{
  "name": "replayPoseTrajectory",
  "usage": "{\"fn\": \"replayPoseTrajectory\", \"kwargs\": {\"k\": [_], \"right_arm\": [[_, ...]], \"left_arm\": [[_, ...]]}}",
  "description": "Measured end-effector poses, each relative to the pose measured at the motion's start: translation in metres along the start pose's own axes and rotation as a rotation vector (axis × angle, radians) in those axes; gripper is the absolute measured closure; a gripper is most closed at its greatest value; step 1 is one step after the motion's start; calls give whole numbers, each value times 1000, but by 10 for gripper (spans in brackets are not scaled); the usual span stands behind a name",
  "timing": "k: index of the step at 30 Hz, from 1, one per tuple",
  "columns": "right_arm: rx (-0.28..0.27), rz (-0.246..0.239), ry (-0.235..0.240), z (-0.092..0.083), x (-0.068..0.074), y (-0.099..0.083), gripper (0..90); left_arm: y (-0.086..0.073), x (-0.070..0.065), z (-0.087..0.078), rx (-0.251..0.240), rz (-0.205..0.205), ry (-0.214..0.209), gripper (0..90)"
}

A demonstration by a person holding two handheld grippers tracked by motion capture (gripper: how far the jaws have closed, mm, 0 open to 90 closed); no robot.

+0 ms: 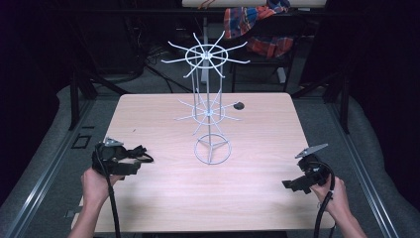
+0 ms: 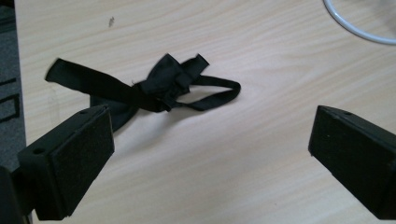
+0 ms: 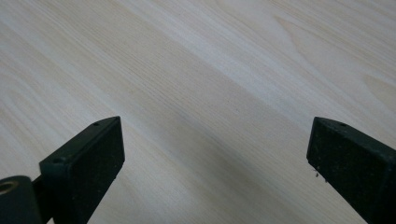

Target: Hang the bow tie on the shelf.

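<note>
Jaws of left gripper (image 2: 210, 154) gape wide before black bow tie (image 2: 154, 88) near table edge (image 2: 18, 70).

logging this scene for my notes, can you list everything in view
bow tie: 1, black, flat on the table near its left edge, just ahead of the left gripper
wire rack: 1, white, upright at table centre, two tiers of spokes, ring base
small dark object: 1, far side of the table, too small to identify
table: 1, light wood
plaid cloth: 1, red and blue, behind the table
left gripper: 1, black, open, over the bow tie
right gripper: 1, black, open, over bare table at right
</note>
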State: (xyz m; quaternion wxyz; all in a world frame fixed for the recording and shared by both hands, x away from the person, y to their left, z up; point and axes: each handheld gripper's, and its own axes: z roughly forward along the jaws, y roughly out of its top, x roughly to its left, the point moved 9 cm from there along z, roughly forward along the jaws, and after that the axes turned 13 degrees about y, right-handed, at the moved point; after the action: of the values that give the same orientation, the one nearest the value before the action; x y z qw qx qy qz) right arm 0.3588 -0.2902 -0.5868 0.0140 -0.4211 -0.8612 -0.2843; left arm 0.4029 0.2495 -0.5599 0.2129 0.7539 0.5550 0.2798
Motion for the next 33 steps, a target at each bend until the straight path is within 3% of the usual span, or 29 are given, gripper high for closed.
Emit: {"fn": "replayPoseTrajectory", "kwargs": {"k": [7,9,14,19,22,33], "right_arm": [[12,3,-2,1,0,-1,44],[16,1,-6,1,0,-2,46],[13,1,-9,3,1,-1,49],[23,4,-5,3,1,-2,51],[20,3,-2,4,1,-2,52],[27,8,-8,4,0,-3,59]], "left_arm": [[2,13,13,13,-21,12,34],[4,19,19,15,-49,14,66],[5,18,26,24,-39,4,160],[6,8,27,25,6,-19,221],[9,7,32,23,39,5,244],[9,2,57,95,105,-4,385]]}}
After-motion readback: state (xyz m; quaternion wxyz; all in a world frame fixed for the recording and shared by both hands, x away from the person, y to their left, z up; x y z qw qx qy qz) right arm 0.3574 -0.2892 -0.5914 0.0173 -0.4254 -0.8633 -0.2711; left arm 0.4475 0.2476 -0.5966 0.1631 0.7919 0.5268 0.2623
